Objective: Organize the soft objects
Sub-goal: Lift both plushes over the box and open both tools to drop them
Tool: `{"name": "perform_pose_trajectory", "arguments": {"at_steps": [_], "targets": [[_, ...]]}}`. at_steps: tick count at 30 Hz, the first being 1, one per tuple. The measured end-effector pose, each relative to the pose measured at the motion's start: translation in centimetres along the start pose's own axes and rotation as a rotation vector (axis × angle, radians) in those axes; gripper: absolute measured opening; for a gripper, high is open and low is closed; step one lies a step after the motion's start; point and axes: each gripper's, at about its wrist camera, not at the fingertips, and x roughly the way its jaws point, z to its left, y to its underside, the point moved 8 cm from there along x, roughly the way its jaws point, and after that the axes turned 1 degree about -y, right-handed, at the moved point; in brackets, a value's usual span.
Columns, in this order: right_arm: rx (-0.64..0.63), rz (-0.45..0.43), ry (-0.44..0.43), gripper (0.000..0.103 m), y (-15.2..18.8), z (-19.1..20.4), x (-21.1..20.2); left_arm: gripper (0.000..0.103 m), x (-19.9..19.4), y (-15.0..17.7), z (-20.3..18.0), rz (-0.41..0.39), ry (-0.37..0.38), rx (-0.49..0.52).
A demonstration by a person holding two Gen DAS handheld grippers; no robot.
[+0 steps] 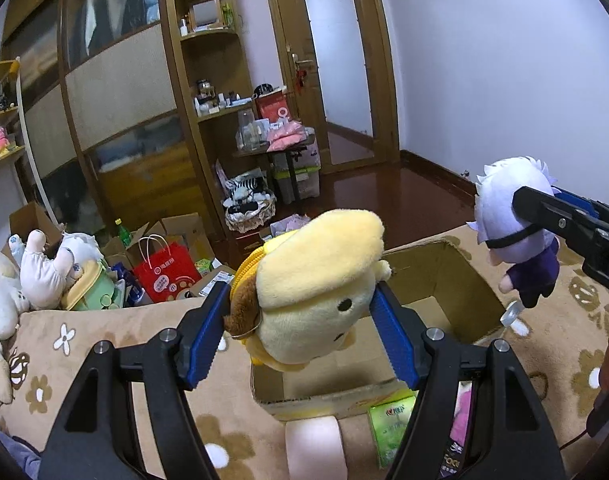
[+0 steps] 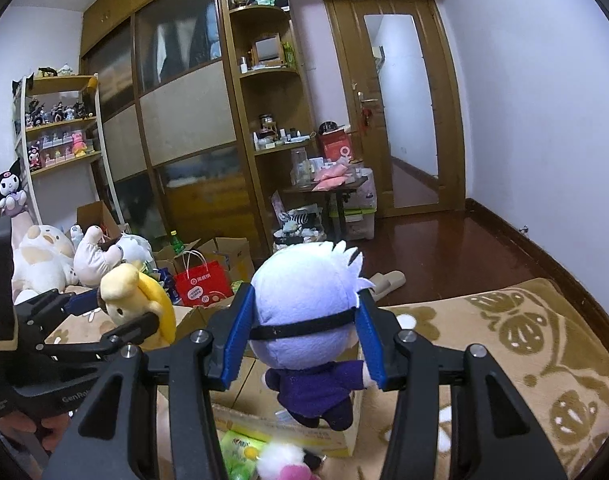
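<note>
both claws loaded: left gripper [image 1: 300,316] pinching the yellow dog plush [image 1: 316,280], right gripper [image 2: 304,340] pinching the white-haired doll [image 2: 304,312] by the head, both held over the open cardboard box [image 1: 436,276]. centre each above the opening, lower inside, then release 1 at a time so neither catches a flap.

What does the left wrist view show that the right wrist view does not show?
Only the left wrist view shows the open inside of the cardboard box and a pink roll. Only the right wrist view shows the slippers on the floor and the figure shelf. Both show the yellow plush in the left gripper and the white-haired doll in the right gripper.
</note>
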Motion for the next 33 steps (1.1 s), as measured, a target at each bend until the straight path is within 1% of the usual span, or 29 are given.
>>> {"name": "perform_pose_trajectory", "arguments": {"at_steps": [4,7,16,23,25,27,28,29,32,33], "targets": [[-0.008,0.024,0.008,0.053,0.8,-0.2,2.3,0.07,1.7,0.2,0.3,0.008,0.026,-0.023],[-0.012,0.049,0.017,0.053,1.5,-0.3,3.8,0.07,3.3,0.5,0.6,0.035,0.032,-0.047],[-0.055,0.116,0.022,0.055,3.8,-0.3,7.0,0.072,6.8,2.6,0.2,0.12,0.041,-0.052],[-0.038,0.17,0.028,0.056,5.1,-1.0,8.3,0.074,7.6,3.7,-0.3,0.157,0.038,-0.029],[-0.028,0.175,0.025,0.056,5.2,-1.2,8.4,0.077,7.4,3.9,-0.3,0.161,0.036,-0.032],[-0.023,0.172,0.022,0.061,5.2,-1.2,8.2,0.083,7.2,3.9,0.0,0.162,0.033,-0.041],[-0.021,0.17,0.027,0.065,5.2,-1.3,8.0,0.085,7.1,3.9,0.1,0.16,0.034,-0.05],[-0.018,0.168,0.027,0.067,5.2,-1.3,7.9,0.086,6.9,3.8,0.2,0.157,0.036,-0.057],[-0.002,0.163,0.035,0.071,5.2,-1.4,7.1,0.092,6.3,3.8,0.6,0.155,0.026,-0.064],[0.002,0.16,0.039,0.077,5.3,-1.4,6.8,0.094,6.1,3.9,0.8,0.152,0.016,-0.064]]}}
